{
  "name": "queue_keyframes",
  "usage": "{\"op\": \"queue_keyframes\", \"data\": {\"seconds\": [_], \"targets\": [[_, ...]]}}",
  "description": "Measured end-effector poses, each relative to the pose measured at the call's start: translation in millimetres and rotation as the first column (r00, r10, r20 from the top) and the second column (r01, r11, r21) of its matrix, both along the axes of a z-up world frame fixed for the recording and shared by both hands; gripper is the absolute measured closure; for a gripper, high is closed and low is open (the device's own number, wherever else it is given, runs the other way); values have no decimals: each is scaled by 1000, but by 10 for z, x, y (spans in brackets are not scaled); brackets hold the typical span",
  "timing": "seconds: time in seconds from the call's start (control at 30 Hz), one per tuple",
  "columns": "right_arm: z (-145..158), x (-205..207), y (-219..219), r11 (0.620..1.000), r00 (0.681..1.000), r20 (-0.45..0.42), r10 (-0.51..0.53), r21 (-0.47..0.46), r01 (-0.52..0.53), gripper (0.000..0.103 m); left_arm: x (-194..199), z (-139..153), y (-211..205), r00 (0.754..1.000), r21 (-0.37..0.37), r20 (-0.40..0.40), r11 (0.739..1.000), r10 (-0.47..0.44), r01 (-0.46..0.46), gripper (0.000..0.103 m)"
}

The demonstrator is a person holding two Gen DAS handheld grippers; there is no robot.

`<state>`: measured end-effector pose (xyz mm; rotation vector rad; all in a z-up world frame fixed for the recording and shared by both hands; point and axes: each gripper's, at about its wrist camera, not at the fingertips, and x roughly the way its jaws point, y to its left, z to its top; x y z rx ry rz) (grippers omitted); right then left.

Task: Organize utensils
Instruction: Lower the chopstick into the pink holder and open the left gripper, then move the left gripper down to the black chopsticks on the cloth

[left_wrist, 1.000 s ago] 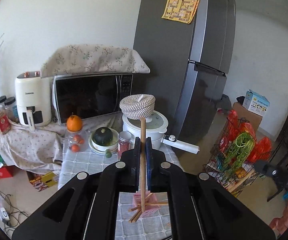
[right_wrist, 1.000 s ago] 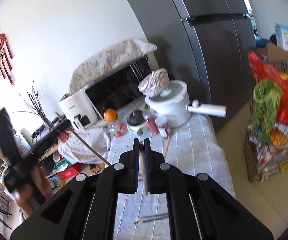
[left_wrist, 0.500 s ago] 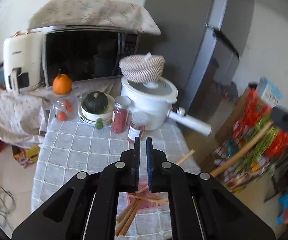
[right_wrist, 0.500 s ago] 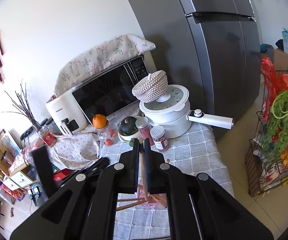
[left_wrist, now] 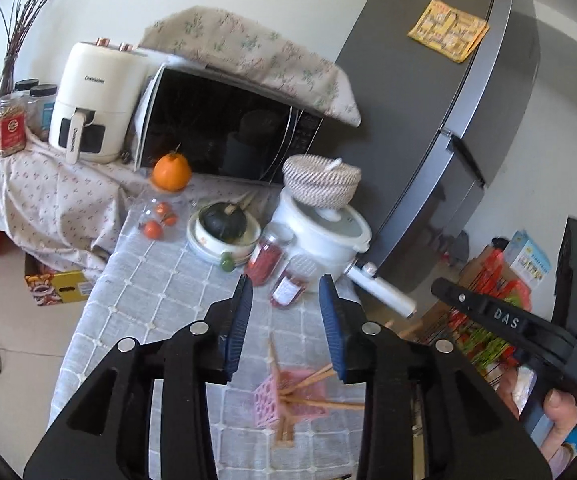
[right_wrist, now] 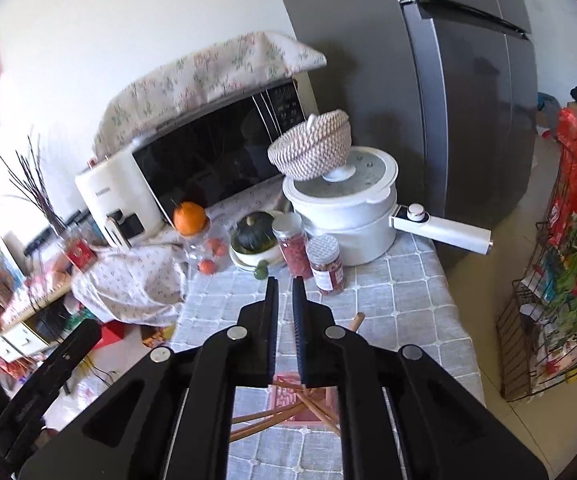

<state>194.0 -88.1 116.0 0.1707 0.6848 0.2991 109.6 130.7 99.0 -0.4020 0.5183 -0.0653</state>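
- Pink plastic basket [left_wrist: 288, 394] sits on the grey checked tablecloth [left_wrist: 160, 300], and in the left wrist view it is the landmark: several wooden chopsticks [left_wrist: 308, 378] poke out of it at different angles.
- Left gripper [left_wrist: 285, 322] hovers above the basket; its jaws have just been opening and stand spread, with nothing between them.
- Right of the basket, a hand [left_wrist: 560, 416] holds the other black gripper.
- Behind the basket stand 2 red-filled jars [left_wrist: 266, 258] and a white pot [left_wrist: 324, 236].
- In the right wrist view, the same basket [right_wrist: 302, 402] lies just under the right gripper [right_wrist: 285, 300].
- Its jaws have just been opening and are parted by a narrow gap, pinching nothing.
- Chopsticks [right_wrist: 264, 420] lean out of the basket.
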Motion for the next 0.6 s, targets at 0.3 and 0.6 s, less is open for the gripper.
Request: {"op": "queue_keyframes", "data": {"seconds": [0.3, 0.6], "targets": [[-92, -495, -4, 989, 994, 97, -55, -132, 67, 71, -195, -104, -185, 1000, 86, 7, 996, 13, -14, 57], [-473, -1173, -147, 967, 987, 117, -111, -218, 135, 50, -615, -414, -531, 999, 211, -35, 977, 30, -22, 36]]}}
